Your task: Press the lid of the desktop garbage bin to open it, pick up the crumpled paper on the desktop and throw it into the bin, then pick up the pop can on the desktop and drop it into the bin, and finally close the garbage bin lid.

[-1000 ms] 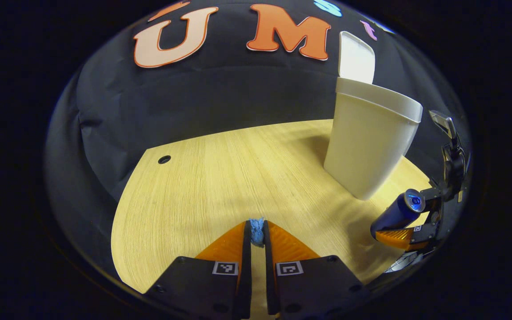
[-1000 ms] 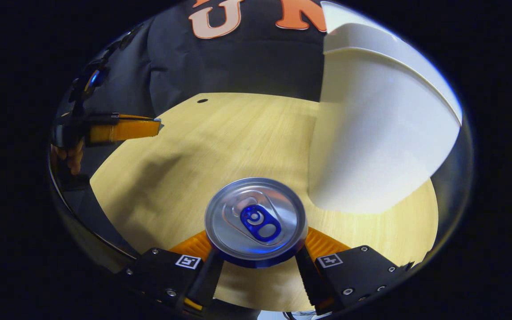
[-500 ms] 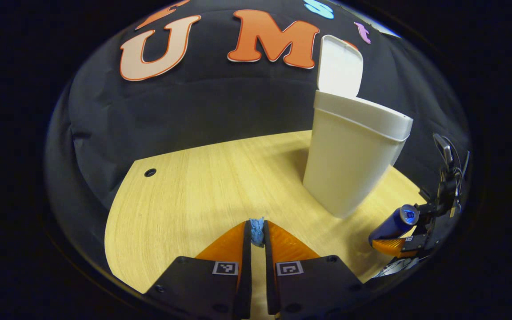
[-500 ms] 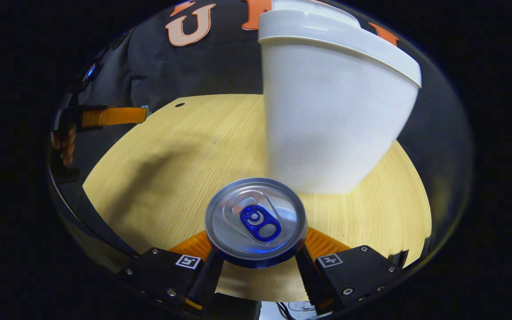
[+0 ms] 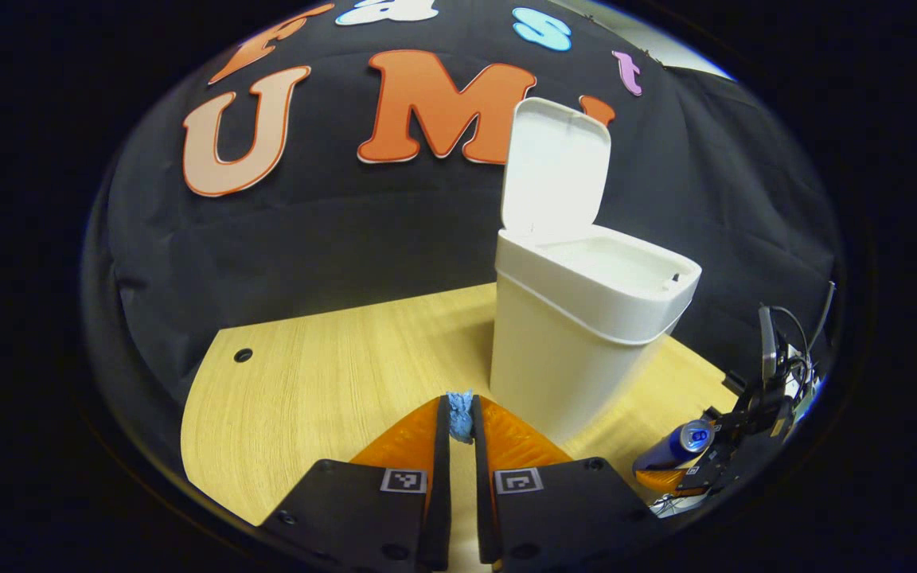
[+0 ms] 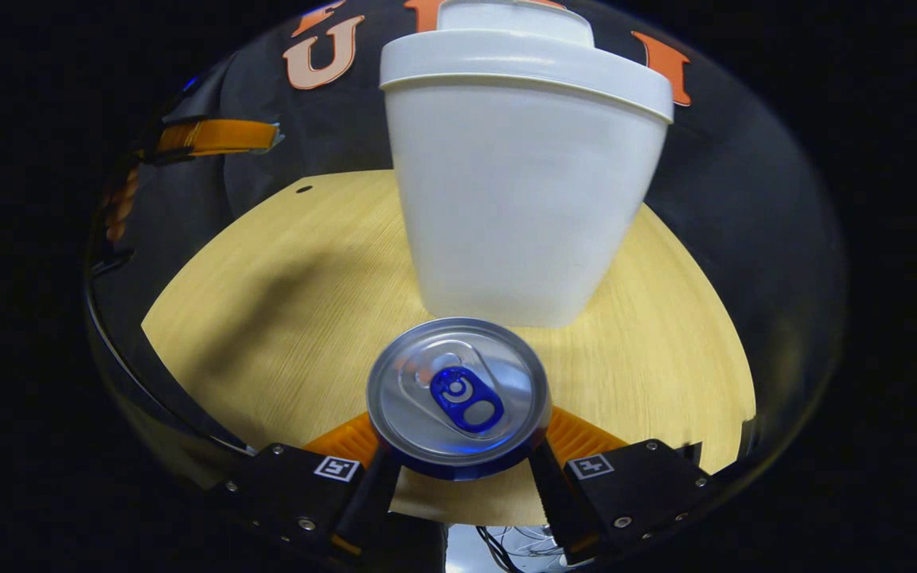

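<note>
Left gripper view: desk (image 5: 307,390) at lower left with a small round hole (image 5: 243,355) well left of the bin. Left gripper (image 5: 460,420) at bottom centre, fingers nearly together, clamped on a small blue paper (image 5: 460,415) wad that sticks out at the tips; it hangs above the desk, just in front of the bin's base and lower than its rim. Bin (image 5: 578,350) is white, upright on the desk, lid (image 5: 556,169) swung up and standing open behind the mouth. Right of the bin, low and near the desk edge, the right gripper (image 5: 685,465) grasps a blue can (image 5: 675,448), tilted, silver top facing the camera; cables trail behind it.

Right gripper view: left gripper (image 6: 224,137) far to the bin's left, up at about rim height, side-on, with the fingers of a hand (image 6: 118,208) below it; paper too small to make out here. Desk (image 6: 267,318) spreads under the bin. Bin (image 6: 518,191) dead centre, seen from low so the rim overhangs. Can (image 6: 458,398) right in front of the bin's base, top end with blue tab toward the camera, pinched from both sides by the right gripper (image 6: 458,458).
</note>
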